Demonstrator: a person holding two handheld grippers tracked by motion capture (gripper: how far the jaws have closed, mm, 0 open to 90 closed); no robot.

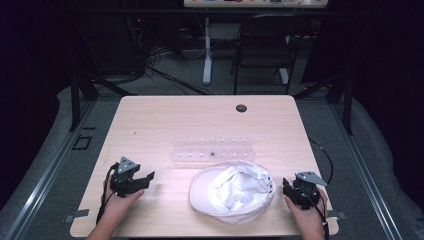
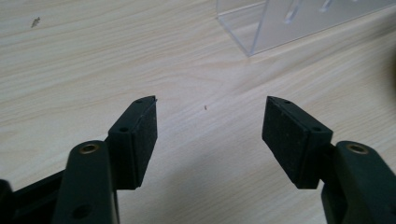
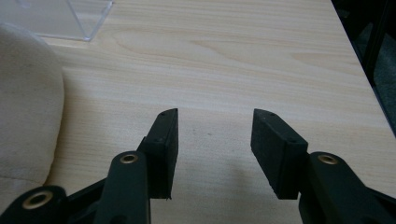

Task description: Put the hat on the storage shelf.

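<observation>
Left gripper (image 2: 210, 109) and right gripper (image 3: 215, 114) both gape wide, empty, flanking the white cap (image 1: 235, 192).

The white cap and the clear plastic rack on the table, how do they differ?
The white cap is soft, opaque cloth, lying upside down with its hollow showing; the clear plastic rack is rigid and see-through. The cap sits nearer the person, between the grippers; the rack lies behind it. Both rest on the wooden table, ungripped.

We see a white cloth cap (image 1: 232, 192), a clear glossy plastic rack (image 1: 212, 148), and a matt pale-wood table (image 1: 165, 120).
</observation>
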